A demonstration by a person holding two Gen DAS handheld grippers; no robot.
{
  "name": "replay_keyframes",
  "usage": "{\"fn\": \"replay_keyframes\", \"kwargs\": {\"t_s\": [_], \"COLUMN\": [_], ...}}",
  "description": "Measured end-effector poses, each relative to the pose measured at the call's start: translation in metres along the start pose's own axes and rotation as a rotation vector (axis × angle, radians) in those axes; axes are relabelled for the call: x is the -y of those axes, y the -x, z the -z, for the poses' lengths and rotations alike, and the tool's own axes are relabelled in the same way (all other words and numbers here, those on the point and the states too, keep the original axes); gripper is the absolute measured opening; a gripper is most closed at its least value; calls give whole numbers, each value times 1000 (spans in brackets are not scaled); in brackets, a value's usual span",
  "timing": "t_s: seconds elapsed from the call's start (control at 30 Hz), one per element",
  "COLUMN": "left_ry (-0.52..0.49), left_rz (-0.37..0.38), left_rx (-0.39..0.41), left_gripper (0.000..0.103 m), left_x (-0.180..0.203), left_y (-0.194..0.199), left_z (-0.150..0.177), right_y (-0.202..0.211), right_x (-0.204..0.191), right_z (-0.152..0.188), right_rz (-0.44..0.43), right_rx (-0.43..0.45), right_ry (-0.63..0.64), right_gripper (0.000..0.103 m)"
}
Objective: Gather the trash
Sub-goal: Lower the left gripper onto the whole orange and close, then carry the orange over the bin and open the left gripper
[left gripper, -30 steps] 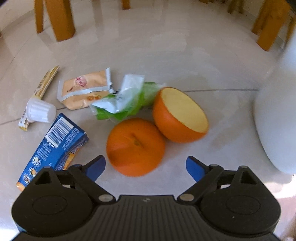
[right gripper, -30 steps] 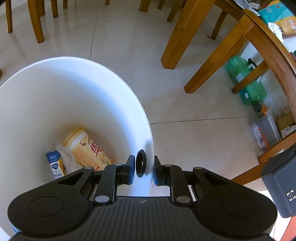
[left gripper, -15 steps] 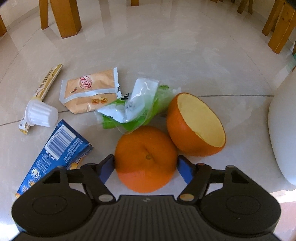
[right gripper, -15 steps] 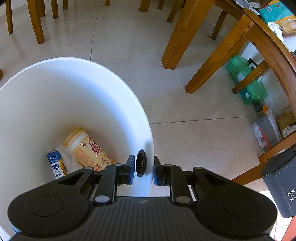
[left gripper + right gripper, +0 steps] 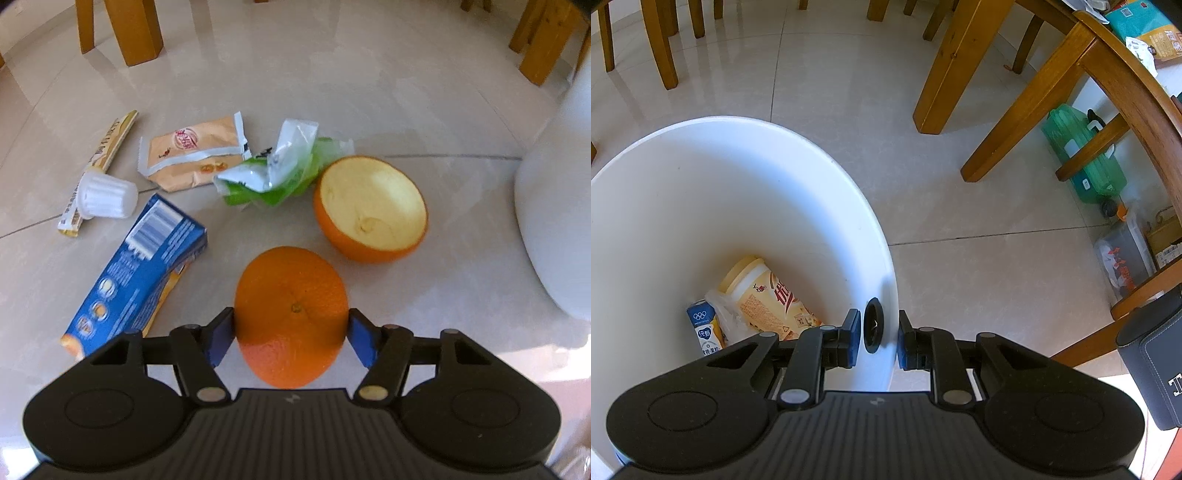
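Observation:
My left gripper (image 5: 291, 338) is shut on an orange half (image 5: 291, 295), dome side up, with a blue pad pressed on each side. Beyond it on the floor lie a hollow orange peel half (image 5: 373, 210), a green and white plastic bag (image 5: 280, 170), a tan sachet (image 5: 192, 151), a blue carton (image 5: 140, 269), a white cap (image 5: 107, 195) and a stick wrapper (image 5: 110, 144). The white bin (image 5: 554, 221) stands at the right. My right gripper (image 5: 877, 339) is shut on the white bin's rim (image 5: 892, 295), beside a black grommet. Inside the bin (image 5: 720, 192) lie a yellow cup (image 5: 764, 295) and a small milk carton (image 5: 705, 328).
Wooden chair legs (image 5: 136, 29) stand behind the trash. Right of the bin are table legs (image 5: 956, 62), a green jug (image 5: 1086, 155), a plastic-wrapped pack (image 5: 1123, 266) and a dark box (image 5: 1156, 365). Pale tiled floor (image 5: 960, 288) lies between them.
My left gripper moved forward around the domed orange half and shut on it; the half now sits closer to the camera, apart from the other litter. The right gripper holds as before.

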State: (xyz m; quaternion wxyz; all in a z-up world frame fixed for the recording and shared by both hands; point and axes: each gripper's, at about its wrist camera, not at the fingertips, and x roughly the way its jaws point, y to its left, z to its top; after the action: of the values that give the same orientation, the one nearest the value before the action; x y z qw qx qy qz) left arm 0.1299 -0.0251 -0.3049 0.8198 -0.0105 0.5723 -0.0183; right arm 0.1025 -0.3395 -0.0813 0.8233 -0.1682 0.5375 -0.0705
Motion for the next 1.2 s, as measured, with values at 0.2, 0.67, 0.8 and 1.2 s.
{"fn": "replay_keyframes", "kwargs": {"t_s": [0.2, 0.67, 0.8, 1.2], "left_ry": [-118, -392, -423, -539], "left_rz": [33, 303, 348, 418], "left_rx": [-53, 49, 104, 231], "left_gripper": [64, 64, 64, 74], "left_x": [11, 80, 107, 197], "left_y": [31, 195, 235, 255], "left_z": [1, -59, -89, -129], "right_y": [0, -2, -2, 0], "right_x": [1, 4, 9, 11], "right_z": [0, 1, 0, -2], "right_rz": [0, -37, -58, -70], "right_rx": [-2, -36, -45, -48], "right_ry": [3, -25, -54, -63], "right_gripper": [23, 22, 17, 16]}}
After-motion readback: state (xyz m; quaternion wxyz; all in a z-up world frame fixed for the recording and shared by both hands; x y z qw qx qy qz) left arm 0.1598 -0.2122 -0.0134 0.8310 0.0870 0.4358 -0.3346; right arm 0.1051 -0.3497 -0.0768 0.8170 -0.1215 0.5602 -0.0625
